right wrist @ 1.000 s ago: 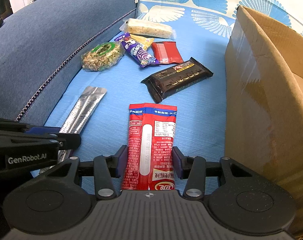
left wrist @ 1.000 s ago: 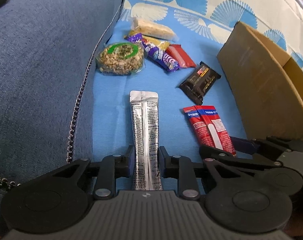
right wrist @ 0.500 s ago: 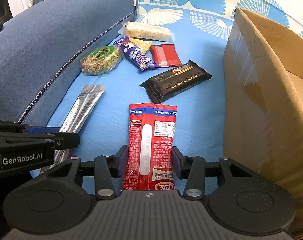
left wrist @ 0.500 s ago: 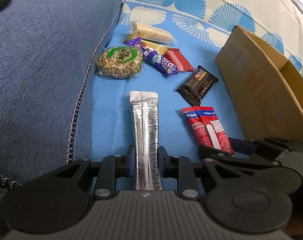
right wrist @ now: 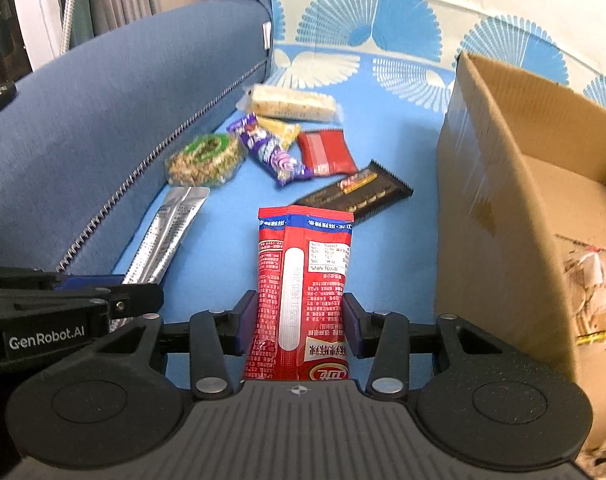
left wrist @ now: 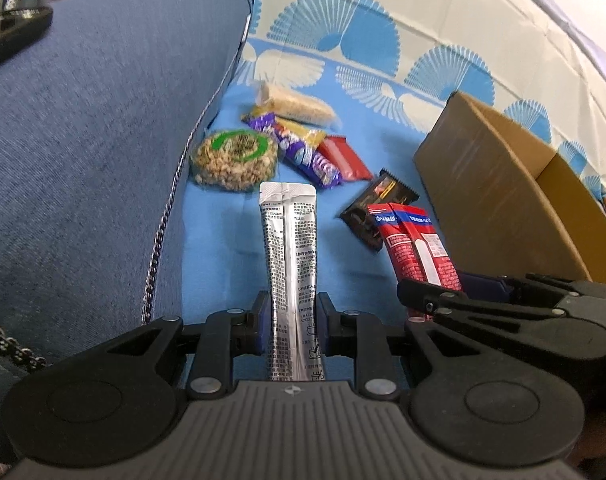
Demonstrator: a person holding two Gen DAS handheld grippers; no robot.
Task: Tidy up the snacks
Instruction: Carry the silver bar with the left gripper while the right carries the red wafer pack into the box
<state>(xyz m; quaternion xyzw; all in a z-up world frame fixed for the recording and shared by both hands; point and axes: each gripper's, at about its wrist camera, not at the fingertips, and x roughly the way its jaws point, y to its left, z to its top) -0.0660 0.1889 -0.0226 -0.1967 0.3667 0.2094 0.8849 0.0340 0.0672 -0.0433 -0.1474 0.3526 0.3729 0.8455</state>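
Observation:
My left gripper [left wrist: 291, 316] is shut on a long silver sachet [left wrist: 289, 248] and holds it lifted off the blue sheet. My right gripper [right wrist: 301, 314] is shut on a red snack packet [right wrist: 303, 272], also lifted. Each gripper shows in the other's view: the right gripper [left wrist: 499, 304] with the red packet [left wrist: 413, 240], the left gripper [right wrist: 63, 300] with the silver sachet [right wrist: 167, 236]. An open cardboard box [right wrist: 515, 184] stands to the right, also in the left wrist view [left wrist: 499, 200].
Loose snacks lie ahead on the sheet: a black chocolate bar [right wrist: 359, 192], a red wrapper [right wrist: 327, 152], a purple wrapper [right wrist: 269, 154], a round nut cake [right wrist: 205, 158], a pale rice bar [right wrist: 291, 104]. A blue sofa arm [right wrist: 103, 120] rises at the left. A packet lies inside the box [right wrist: 591, 292].
Both grippers have risen with their packets, which now stand clear of the sheet. The view tilts up, showing the box's inside and more of the sofa back.

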